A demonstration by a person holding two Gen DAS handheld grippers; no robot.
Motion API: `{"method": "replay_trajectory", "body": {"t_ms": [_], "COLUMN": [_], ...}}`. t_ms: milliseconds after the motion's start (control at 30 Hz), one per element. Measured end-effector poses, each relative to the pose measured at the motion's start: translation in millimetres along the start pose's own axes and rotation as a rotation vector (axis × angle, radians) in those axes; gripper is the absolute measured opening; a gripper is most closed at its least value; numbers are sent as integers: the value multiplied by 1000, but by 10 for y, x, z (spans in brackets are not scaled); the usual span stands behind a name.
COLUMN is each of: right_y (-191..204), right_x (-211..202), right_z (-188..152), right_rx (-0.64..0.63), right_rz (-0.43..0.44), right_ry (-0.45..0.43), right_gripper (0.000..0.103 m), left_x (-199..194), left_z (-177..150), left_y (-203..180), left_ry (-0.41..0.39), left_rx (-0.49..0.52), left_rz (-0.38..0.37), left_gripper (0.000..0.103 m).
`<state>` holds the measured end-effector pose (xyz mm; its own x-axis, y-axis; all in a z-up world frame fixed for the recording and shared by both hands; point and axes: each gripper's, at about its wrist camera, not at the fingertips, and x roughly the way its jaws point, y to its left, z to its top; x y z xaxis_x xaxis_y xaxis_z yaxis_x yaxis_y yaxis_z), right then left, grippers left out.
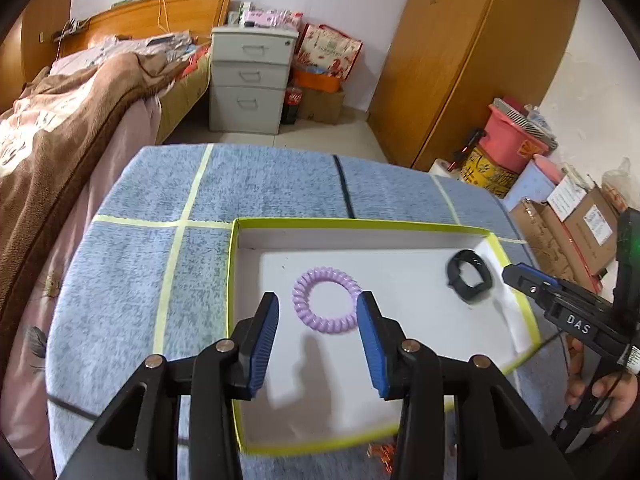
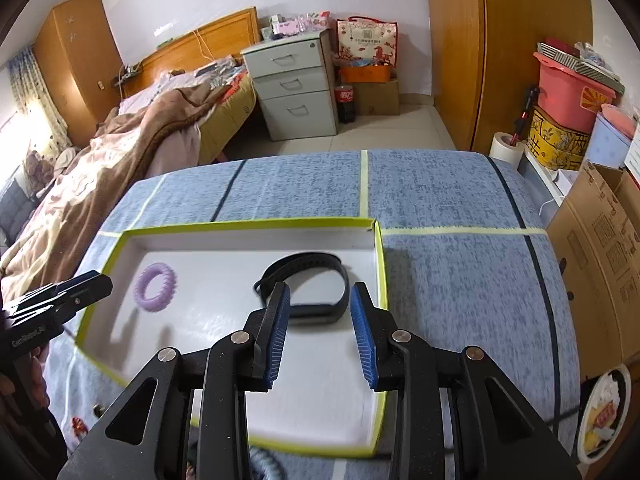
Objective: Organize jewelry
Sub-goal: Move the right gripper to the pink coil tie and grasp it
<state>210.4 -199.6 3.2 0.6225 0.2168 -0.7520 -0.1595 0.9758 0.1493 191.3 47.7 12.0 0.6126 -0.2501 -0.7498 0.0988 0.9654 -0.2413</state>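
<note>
Purple coil point(image 1: 325, 300) and black band point(image 2: 304, 290) in tray point(image 1: 360, 224), both tools parted, empty.

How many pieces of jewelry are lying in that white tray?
2: a purple spiral hair tie toward the tray's left, and a black wristband toward its right. Nothing else shows inside.
</note>
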Motion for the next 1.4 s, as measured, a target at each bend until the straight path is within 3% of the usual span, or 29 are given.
{"method": "replay_trajectory", "body": {"t_ms": [300,633,967,1400], "right_y": [61,211,372,557], "right_x": [-495,-862,-821,-709], "right_z": [-318,-934,-1377,-1480], "right_rx": [-1,-54,-115,-172], "right_rz": [45,99,147,171], "right_ry": [-60,-71,-24,4], "right_gripper": [33,33,33,32], "left_x": [-472,-865,-1000,-1007], "left_z": [-288,-852,-1348,-1603], "left_y": [27,84,133,237], "left_ry": [-59,-110,-101,-85], "left_rx": [-20,-59,-52,-68], "left_rz": [9,-10,12,21], "left_gripper": [49,51,52,55]}}
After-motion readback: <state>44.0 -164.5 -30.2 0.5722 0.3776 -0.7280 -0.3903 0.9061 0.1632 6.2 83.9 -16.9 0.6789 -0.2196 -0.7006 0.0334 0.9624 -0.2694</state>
